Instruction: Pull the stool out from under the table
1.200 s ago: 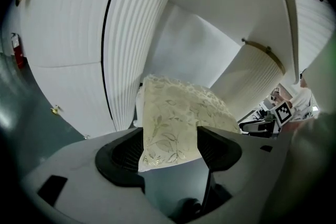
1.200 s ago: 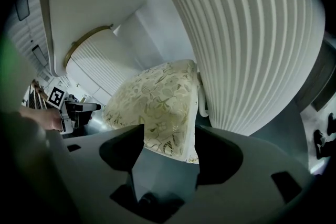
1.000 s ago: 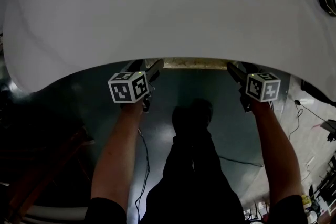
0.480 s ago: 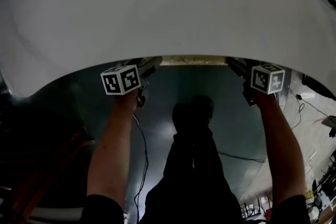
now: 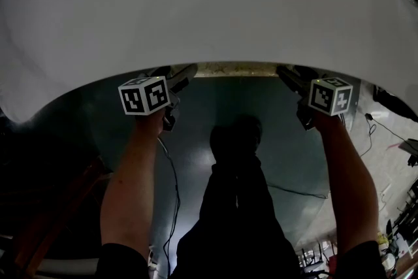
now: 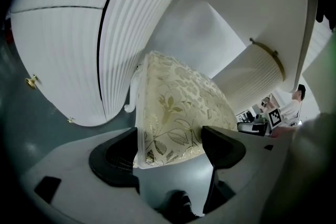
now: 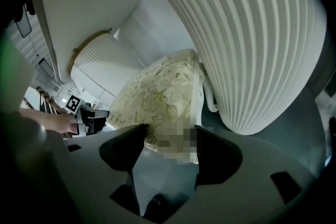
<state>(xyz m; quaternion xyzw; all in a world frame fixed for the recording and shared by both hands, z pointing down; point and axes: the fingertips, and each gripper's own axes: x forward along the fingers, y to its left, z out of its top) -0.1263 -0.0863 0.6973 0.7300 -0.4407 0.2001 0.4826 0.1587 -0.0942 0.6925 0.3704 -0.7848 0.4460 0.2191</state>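
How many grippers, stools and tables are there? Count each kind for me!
grippers: 2, the left gripper and the right gripper
stool: 1
table: 1
total: 4

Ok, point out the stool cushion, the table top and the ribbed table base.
stool cushion (image 6: 178,107), left gripper view, middle of the floral fabric.
table top (image 5: 215,10), head view, bare middle of the white surface.
ribbed table base (image 7: 252,44), right gripper view, its fluted side wall.
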